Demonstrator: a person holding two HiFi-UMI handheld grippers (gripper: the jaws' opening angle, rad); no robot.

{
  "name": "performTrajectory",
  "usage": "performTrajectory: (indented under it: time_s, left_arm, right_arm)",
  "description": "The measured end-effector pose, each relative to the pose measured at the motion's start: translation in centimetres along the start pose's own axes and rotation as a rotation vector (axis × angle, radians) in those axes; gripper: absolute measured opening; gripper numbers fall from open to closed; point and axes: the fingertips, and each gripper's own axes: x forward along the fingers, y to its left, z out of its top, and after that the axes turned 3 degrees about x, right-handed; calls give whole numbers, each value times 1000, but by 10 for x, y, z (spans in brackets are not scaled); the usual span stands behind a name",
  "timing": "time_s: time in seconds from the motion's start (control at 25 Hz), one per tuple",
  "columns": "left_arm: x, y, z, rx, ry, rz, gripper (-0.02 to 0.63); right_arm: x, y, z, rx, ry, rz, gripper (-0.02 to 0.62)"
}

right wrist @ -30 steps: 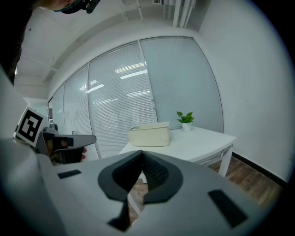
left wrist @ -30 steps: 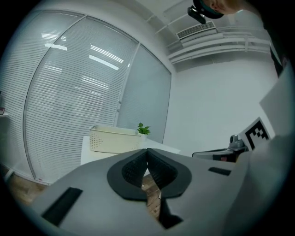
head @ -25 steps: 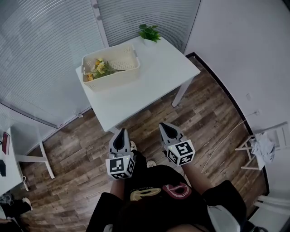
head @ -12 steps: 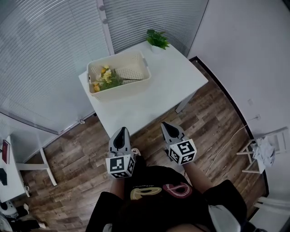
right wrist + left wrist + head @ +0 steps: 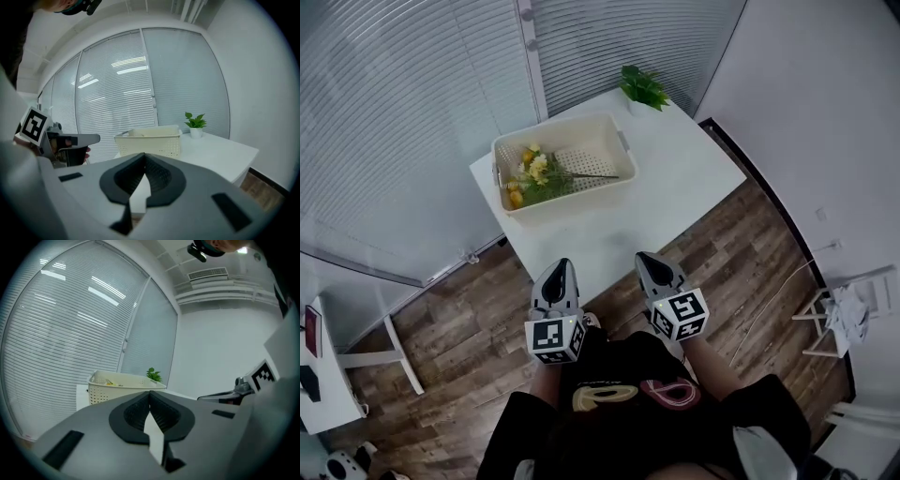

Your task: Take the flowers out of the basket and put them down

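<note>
Left gripper (image 5: 563,268) and right gripper (image 5: 643,259) hover short of the desk (image 5: 675,178), fingers closed and empty; flowers (image 5: 534,175) lie unreached in the basket (image 5: 572,202).

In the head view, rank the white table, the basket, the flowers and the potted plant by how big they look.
1. table
2. basket
3. flowers, stems included
4. potted plant; it stands farther off, so the last two are unsure.

Bare white table (image 5: 675,178) open ahead of your right gripper (image 5: 643,258), room to pass right of the basket (image 5: 579,200), its cream wall rising ahead of your left gripper (image 5: 562,266), potted plant (image 5: 644,87) far ahead right, blinds (image 5: 412,112) close behind.
</note>
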Motion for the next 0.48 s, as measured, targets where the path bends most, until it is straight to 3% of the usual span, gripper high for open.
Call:
performTrajectory:
  time_s: [0.48]
  left_arm:
    - [24,27,8,-7,10,9,17]
  right_arm:
    - [37,-6,15,28,-10,1,9]
